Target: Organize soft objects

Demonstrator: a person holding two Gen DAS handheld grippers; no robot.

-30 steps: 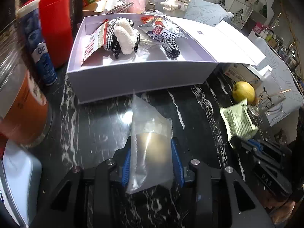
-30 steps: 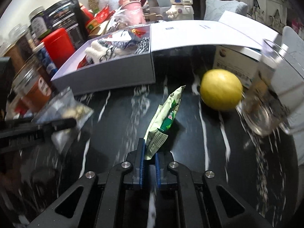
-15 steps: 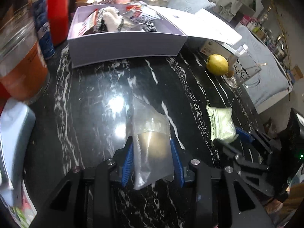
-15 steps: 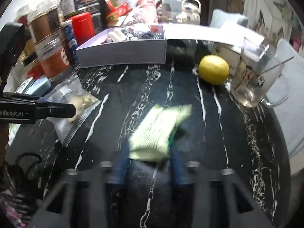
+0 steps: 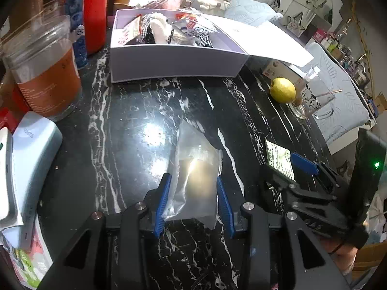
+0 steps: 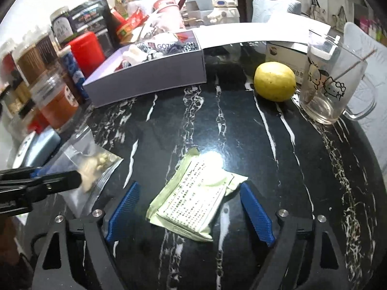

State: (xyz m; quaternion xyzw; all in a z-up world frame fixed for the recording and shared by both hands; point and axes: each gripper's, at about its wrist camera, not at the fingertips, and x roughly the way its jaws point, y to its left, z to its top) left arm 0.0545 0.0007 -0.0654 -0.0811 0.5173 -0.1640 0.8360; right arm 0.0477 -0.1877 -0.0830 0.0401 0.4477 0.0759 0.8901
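Note:
My left gripper (image 5: 193, 181) is shut on a clear zip bag (image 5: 196, 166) with a beige lump inside, held just above the black marble table. From the right wrist view, that bag (image 6: 94, 166) and the left gripper (image 6: 48, 178) sit at the left edge. My right gripper (image 6: 189, 186) has its jaws opening. A pale green packet (image 6: 193, 198) lies flat on the table between its blue pads, and neither pad touches it. The left wrist view shows the packet (image 5: 278, 157) at the right gripper (image 5: 287, 169). An open white box (image 5: 176, 65) with several soft items stands farther back.
A lemon (image 6: 274, 81) and a glass mug (image 6: 331, 79) stand at the right by the box's open lid (image 6: 241, 36). An orange-filled jar (image 5: 46, 72), a red canister (image 5: 96, 12) and a pale blue case (image 5: 33, 149) line the left side.
The right gripper has opened and let go of the green packet, which fell flat onto the table. Both grippers have drawn back from the box. The left one still holds the clear bag.

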